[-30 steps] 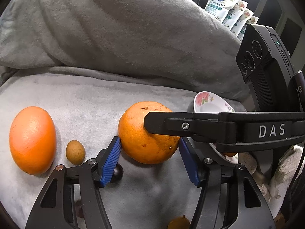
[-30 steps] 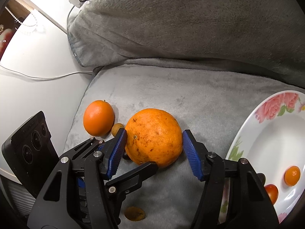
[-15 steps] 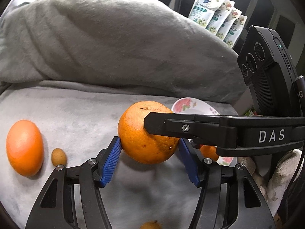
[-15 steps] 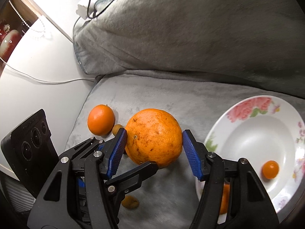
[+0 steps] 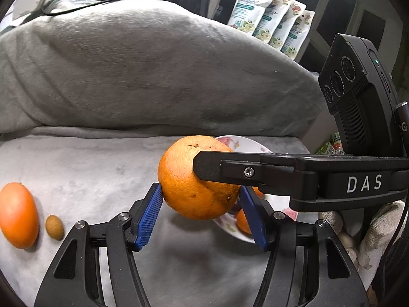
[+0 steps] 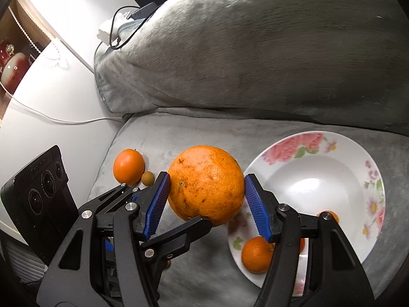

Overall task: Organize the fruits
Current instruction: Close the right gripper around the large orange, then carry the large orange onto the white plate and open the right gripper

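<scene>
Orange [image 6: 206, 184] is now up off the grey blanket [image 6: 163, 138], pinched by both the left gripper [image 5: 200, 204] and right gripper [image 6: 206, 199] together, drifting toward the flowered plate [image 6: 358, 153] at frame right, so drop-off's close.

This is a home, a lived-in room rather than any workshop. A soft grey blanket [image 6: 179, 138] covers a couch or bed, with a big plush cushion [image 6: 255, 51] slumped behind it. A flowered china plate [image 6: 319, 158] sits on the fabric. Off to one side stands a white worktop [image 6: 51, 94] with a charging cable [image 6: 64, 121], and floral refill pouches [image 5: 271, 12] line up by a dark window.
</scene>
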A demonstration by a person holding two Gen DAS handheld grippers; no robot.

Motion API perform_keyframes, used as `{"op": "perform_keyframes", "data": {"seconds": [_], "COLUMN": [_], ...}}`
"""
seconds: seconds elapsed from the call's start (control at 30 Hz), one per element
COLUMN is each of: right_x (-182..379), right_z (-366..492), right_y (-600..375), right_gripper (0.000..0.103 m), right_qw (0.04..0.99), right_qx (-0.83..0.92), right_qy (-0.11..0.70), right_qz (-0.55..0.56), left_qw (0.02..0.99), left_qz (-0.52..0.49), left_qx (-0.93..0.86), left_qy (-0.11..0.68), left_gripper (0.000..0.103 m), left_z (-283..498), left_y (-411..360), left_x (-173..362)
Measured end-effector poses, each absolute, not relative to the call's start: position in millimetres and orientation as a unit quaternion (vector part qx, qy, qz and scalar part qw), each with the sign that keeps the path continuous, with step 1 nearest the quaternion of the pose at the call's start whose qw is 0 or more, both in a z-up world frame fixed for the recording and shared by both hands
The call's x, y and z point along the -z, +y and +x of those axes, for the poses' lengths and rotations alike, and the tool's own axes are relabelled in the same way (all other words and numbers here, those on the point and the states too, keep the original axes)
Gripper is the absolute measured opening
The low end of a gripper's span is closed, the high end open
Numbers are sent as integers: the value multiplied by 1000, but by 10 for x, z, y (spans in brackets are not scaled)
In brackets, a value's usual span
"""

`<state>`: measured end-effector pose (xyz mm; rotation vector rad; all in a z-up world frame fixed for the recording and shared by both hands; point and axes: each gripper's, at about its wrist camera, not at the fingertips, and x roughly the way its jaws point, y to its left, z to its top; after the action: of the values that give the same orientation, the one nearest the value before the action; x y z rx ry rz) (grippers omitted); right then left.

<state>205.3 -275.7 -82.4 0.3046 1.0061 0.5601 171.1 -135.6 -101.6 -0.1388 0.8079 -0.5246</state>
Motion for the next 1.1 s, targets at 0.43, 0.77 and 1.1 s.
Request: {"op": "perform_keyframes", "data": {"seconds": [0.43, 0.77, 1.1], "right_x": [920, 978, 716], "right_z": [2108, 2153, 2109], "right_y": [-2946, -3057, -3304], "right_gripper": [63, 63, 65], "right_qw": [824, 821, 854], "right_qx": [-251, -244, -213], "right_qy": [483, 484, 436], "right_qz": [160, 182, 187], "left_qw": [876, 873, 881], "left_qz": [-54, -50, -53], "left_qx": [259, 260, 262], "left_qy": [404, 410, 390], "left_gripper": [62, 62, 60], "left_z": [1851, 1921, 1814], "left_y": [-1575, -1690, -1532], "left_x": [1056, 1075, 934]}}
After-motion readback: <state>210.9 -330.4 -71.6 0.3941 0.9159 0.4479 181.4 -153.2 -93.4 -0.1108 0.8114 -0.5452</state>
